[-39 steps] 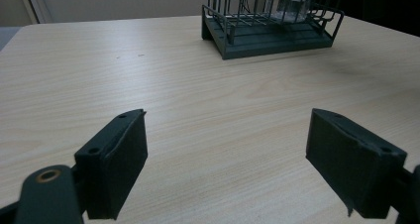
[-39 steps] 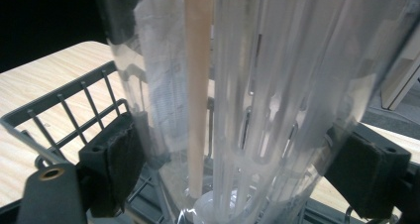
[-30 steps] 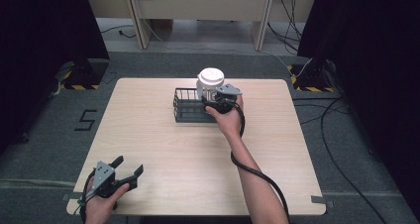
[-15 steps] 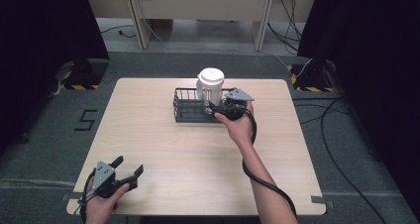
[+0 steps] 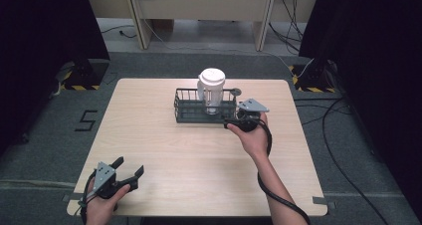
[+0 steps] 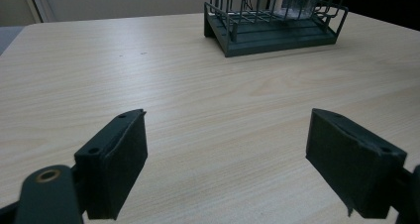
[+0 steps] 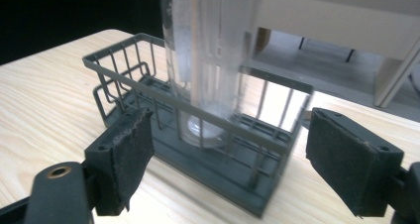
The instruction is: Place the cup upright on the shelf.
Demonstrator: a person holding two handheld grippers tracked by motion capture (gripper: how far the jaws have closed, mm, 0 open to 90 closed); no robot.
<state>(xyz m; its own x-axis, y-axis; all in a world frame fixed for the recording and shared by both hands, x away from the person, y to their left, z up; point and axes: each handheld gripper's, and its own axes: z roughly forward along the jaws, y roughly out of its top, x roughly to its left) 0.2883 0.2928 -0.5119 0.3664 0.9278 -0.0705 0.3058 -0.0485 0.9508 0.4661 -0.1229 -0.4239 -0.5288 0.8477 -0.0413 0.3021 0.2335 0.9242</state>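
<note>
Pale wood worktop (image 5: pixel 164 135), dark wire basket (image 5: pixel 191 110) at its far middle holding an upright clear lidded cup (image 5: pixel 211 89), my right claw (image 5: pixel 230 124) spread wide just beside the basket's right end, my left claw (image 5: pixel 130 168) spread wide near the front-left corner, gripping nothing.

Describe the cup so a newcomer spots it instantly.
Start at the light wooden table, then find the dark wire basket near its far edge. The cup stands upright inside the basket's right half: a tall translucent cup with a white lid, the only pale thing there.
</note>
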